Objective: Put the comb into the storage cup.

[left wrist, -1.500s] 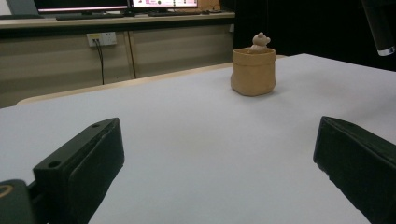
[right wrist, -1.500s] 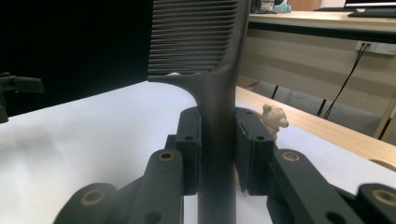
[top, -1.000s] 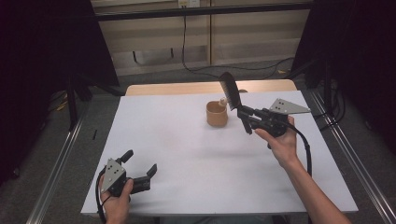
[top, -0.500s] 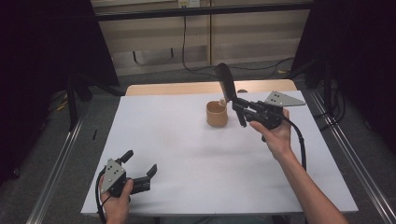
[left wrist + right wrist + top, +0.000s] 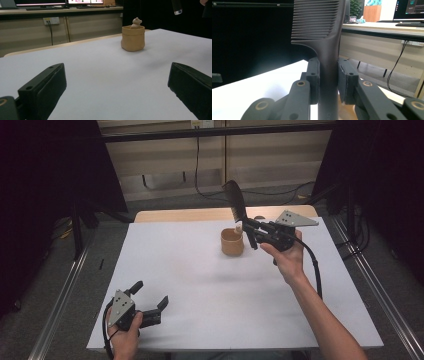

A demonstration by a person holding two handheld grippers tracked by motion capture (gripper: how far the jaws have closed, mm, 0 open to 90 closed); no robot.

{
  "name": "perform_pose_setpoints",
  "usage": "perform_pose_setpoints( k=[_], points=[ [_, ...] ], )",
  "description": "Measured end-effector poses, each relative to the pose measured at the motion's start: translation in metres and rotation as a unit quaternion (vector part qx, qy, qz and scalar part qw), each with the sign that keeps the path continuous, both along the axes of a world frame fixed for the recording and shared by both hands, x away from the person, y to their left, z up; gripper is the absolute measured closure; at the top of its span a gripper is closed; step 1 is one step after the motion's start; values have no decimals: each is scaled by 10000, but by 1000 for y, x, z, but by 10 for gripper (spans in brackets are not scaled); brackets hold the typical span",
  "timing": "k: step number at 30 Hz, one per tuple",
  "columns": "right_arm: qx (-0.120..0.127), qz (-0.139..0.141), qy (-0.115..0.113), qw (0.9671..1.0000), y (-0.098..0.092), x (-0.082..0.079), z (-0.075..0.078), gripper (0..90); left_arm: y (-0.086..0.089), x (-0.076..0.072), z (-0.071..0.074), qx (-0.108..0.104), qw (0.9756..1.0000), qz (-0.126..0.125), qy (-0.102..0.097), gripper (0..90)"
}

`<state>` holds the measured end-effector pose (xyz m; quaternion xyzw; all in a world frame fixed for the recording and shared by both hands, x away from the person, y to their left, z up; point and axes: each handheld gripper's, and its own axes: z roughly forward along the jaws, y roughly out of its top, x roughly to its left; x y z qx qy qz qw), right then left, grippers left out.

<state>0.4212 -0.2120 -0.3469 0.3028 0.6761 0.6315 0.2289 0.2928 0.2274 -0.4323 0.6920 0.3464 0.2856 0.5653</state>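
Observation:
A black comb [image 5: 234,200] [image 5: 322,37] stands upright, teeth end up, with my right gripper [image 5: 253,234] [image 5: 328,80] shut on its handle. It hangs just right of and above a small tan pouch-shaped cup [image 5: 232,242] [image 5: 133,38] at the back of the white table [image 5: 200,285]. A small tan figure [image 5: 136,22] pokes out of the cup's top. My left gripper [image 5: 150,304] rests open near the table's front left corner, its jaws wide apart in the left gripper view with nothing between them, pointing toward the cup.
Past the white tabletop lies a strip of wooden table edge [image 5: 190,214]. Behind it runs a low beige wall with a socket and a hanging cable [image 5: 198,170]. Metal rails [image 5: 60,295] flank the table on both sides.
My right gripper has carried the comb left and slightly up, from right of the cup to over its right rim. The left gripper has stayed in place.

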Motion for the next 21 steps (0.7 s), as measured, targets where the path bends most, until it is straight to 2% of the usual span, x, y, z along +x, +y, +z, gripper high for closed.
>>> perform_pose_setpoints(
  k=[5,21],
  points=[
    [29,-25,-40,10000,4,9,5,727,0,0,0,-85,10000,14,-34,19],
    [-3,-117,-17,9999,12,33,4,727,1,0,0,-26,10000,-12,-19,19]
  ],
)
